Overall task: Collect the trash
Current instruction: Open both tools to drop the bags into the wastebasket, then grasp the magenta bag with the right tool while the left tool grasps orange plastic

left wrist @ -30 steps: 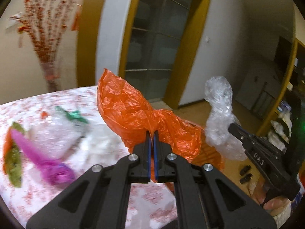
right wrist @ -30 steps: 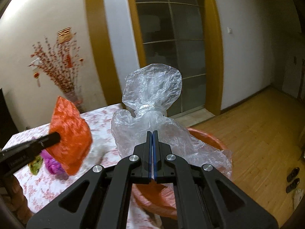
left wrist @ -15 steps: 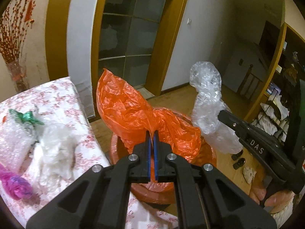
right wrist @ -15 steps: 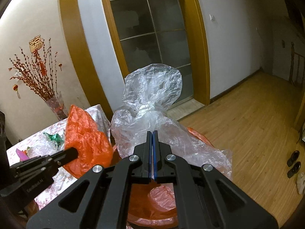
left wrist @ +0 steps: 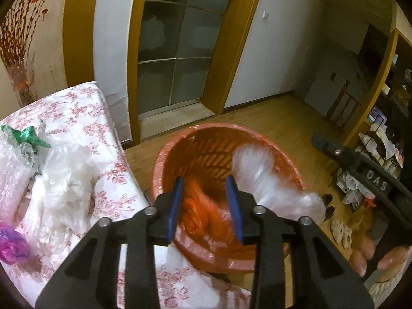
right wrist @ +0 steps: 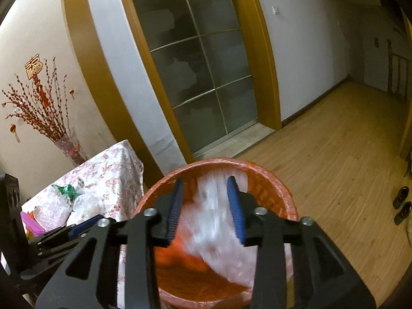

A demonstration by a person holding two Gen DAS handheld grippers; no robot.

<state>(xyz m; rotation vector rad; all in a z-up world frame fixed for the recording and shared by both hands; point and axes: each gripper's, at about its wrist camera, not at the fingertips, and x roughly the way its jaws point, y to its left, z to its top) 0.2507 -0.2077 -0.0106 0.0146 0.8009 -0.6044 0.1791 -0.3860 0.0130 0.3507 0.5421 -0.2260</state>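
Left tool (left wrist: 206, 206), right tool (right wrist: 206, 207): both spread, empty, above orange basket (left wrist: 164, 159). Orange bag (left wrist: 198, 206), clear bag (right wrist: 219, 219): inside basket, blurred. Remaining plastic wrap (left wrist: 61, 170) on surface (left wrist: 90, 103): light, soft, slippery; pinch at bunched fold.

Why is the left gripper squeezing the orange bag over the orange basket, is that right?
Not quite. The left wrist view shows the left gripper open over the orange basket; the orange bag is loose between the jaws, blurred, apparently dropping in.
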